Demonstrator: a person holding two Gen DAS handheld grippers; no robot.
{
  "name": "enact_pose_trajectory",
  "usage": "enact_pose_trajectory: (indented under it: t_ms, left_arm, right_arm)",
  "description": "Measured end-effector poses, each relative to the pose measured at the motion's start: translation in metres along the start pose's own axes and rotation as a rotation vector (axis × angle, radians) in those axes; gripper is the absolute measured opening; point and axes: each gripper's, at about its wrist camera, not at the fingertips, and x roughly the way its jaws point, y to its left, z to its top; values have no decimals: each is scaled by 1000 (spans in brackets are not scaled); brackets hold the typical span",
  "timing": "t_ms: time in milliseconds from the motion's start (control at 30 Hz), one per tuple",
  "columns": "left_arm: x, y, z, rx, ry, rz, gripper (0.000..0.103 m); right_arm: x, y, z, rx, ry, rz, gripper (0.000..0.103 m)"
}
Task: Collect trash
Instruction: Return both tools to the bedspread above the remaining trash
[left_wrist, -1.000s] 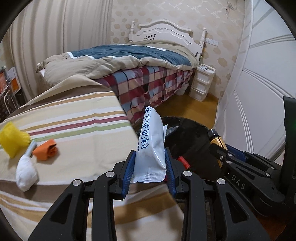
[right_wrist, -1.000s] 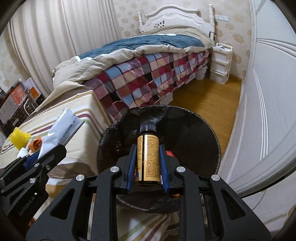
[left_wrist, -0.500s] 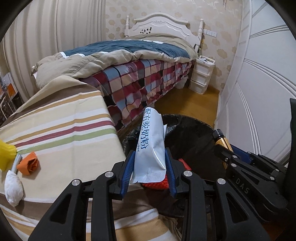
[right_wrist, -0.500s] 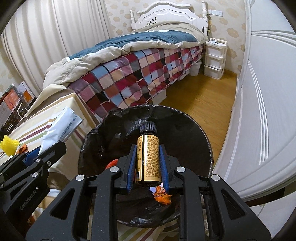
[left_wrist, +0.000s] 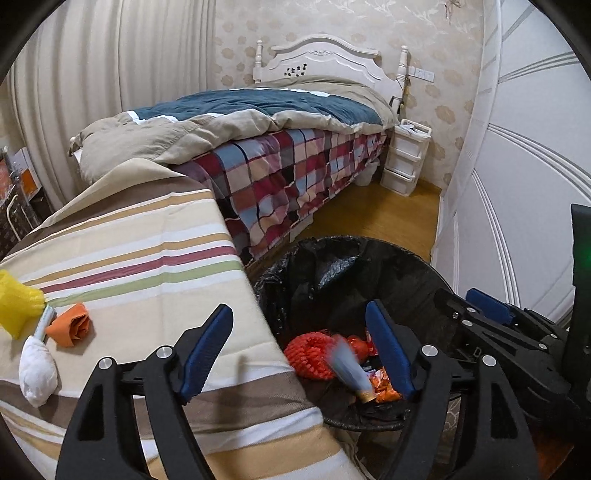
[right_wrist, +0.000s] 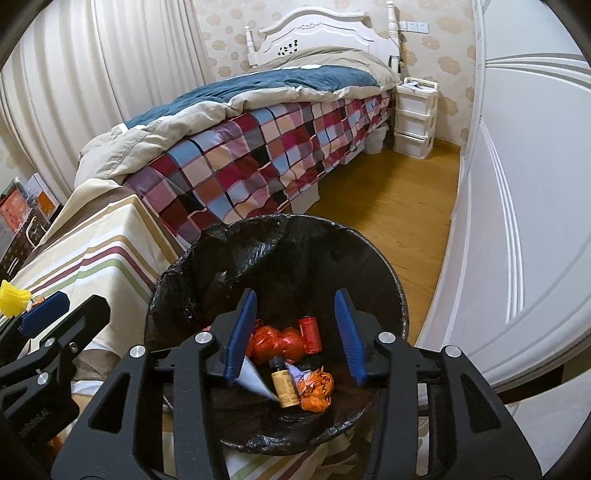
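Observation:
My left gripper (left_wrist: 298, 350) hangs over the black-lined trash bin (left_wrist: 332, 266), its jaws opening and nothing between them. A white packet (left_wrist: 348, 369) shows as a blur, dropping onto the red mesh (left_wrist: 308, 354) in the bin. My right gripper (right_wrist: 295, 336) is also above the bin (right_wrist: 277, 258), jaws opening and empty. Below it the brown bottle (right_wrist: 285, 384) lies in the bin between the white packet (right_wrist: 255, 380) and an orange wrapper (right_wrist: 317, 387). On the striped table (left_wrist: 147, 258) lie an orange scrap (left_wrist: 72, 325), a yellow bag (left_wrist: 14, 299) and a white wad (left_wrist: 37, 373).
A bed with a plaid sheet (left_wrist: 295, 173) stands beyond the bin. White wardrobe doors (left_wrist: 517, 184) run along the right, with a white drawer unit (left_wrist: 404, 158) at the far end. Bare wood floor (right_wrist: 388, 199) lies between bed and doors. Boxes (right_wrist: 22, 206) sit at far left.
Both grippers opened. The white packet left the left jaws and the brown bottle left the right jaws; both fell into the bin. The views shifted slightly towards the bin.

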Motion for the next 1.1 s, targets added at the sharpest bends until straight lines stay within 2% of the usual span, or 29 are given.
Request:
enact_pose_trajectory:
  t_ms: [67,233,533,833,1100]
  left_arm:
    - [-4,4,-1,-8,-3,6,76]
    - [-18,18,-4,-45,-12,21,77]
    - [-51,51,-19,-92,-35,65,78]
    - [-83,107,-48,-167,-24,146,78]
    - [-107,166,-77,-253,-3,276,78]
  right_arm:
    - [-4,1,0,2,-5,0,52]
    - [-15,10,-2,-7,-22,7,58]
    - [-31,38,-13,-33,-18,49,61]
    - [-43,102,-34,-132,8,151,62]
    - [-42,168,-60,-242,77,239,62]
